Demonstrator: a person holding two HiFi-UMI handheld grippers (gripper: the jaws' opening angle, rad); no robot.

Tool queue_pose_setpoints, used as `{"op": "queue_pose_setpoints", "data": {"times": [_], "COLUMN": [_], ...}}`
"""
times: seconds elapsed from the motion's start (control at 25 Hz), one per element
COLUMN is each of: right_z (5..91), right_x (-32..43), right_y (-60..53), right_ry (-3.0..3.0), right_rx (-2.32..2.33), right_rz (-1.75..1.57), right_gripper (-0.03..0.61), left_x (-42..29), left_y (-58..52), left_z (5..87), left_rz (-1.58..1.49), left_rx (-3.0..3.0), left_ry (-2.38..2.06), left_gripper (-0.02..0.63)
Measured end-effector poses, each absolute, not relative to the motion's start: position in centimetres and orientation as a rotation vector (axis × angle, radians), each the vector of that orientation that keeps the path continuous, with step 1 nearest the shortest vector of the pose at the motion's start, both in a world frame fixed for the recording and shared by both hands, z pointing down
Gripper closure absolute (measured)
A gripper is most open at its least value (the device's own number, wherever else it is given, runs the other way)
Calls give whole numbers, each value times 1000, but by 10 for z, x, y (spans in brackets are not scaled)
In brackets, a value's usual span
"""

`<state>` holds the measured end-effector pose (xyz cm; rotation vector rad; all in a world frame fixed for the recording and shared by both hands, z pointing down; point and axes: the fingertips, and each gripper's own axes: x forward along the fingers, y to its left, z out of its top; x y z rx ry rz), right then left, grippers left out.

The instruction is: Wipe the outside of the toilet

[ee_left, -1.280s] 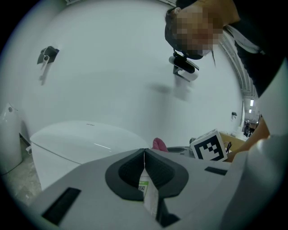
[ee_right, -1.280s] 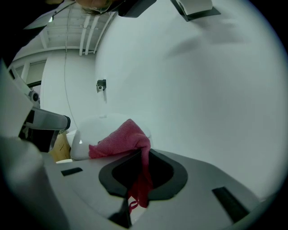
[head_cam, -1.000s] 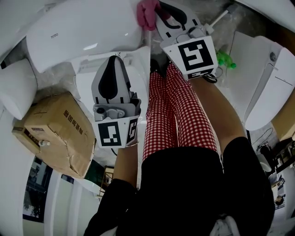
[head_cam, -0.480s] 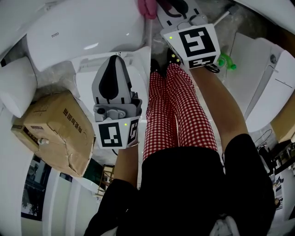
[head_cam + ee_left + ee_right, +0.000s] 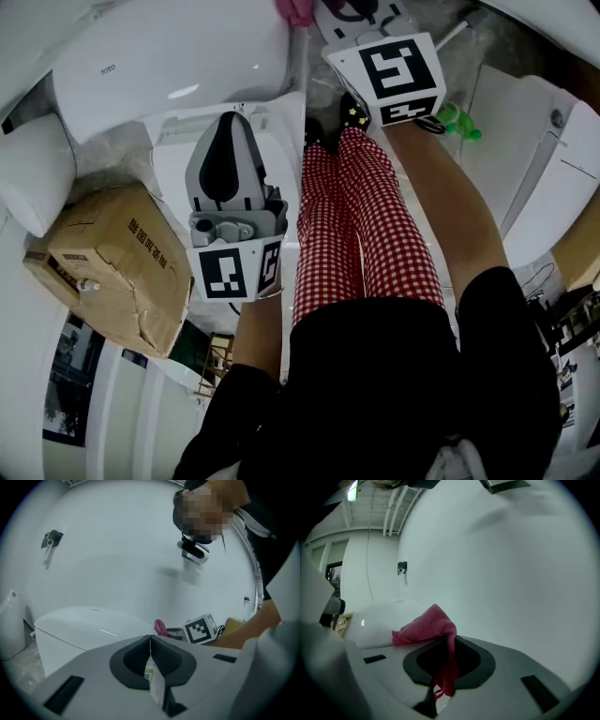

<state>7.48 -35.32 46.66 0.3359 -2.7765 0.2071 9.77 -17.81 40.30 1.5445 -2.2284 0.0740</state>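
The white toilet (image 5: pixel 169 66) lies at the upper left of the head view, its closed lid facing me. My right gripper (image 5: pixel 361 11) reaches past the top edge beside the toilet's right end, shut on a pink cloth (image 5: pixel 295 9). In the right gripper view the pink cloth (image 5: pixel 424 625) bunches out of the shut jaws, with the toilet (image 5: pixel 379 620) just behind it. My left gripper (image 5: pixel 230 117) hovers over the toilet's near side, shut with nothing in it. The left gripper view shows the toilet (image 5: pixel 89 625), the cloth (image 5: pixel 160 627) and the right gripper's marker cube (image 5: pixel 201 629) ahead.
A torn cardboard box (image 5: pixel 117 267) sits at the left, near a white ceramic piece (image 5: pixel 33 178). Another white toilet (image 5: pixel 534 178) stands at the right, with a green bottle (image 5: pixel 459 120) beside it. The person's legs in red checked trousers (image 5: pixel 356 234) fill the middle.
My right gripper has moved farther away along the toilet's end with the pink cloth, so both are now mostly cut off at the top edge. The left gripper has stayed put.
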Motion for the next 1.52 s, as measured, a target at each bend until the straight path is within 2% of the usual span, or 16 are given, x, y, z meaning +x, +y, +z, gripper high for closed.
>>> {"op": "queue_pose_setpoints", "data": {"times": [1.0,1.52], "right_z": [473,449], "right_x": [61,120], "right_y": [-376,-386], "right_ry": [-2793,-2823], "right_rx": [347,582], "right_rz": [186,160], "right_gripper": [522,522], "left_x": [100,110], "left_y": [-188,-182], "left_z": [405,402], "left_rz": [92,111], "left_rx": [1537,1603], "left_ry": [-2234,-2201], "left_gripper": [603,603]}}
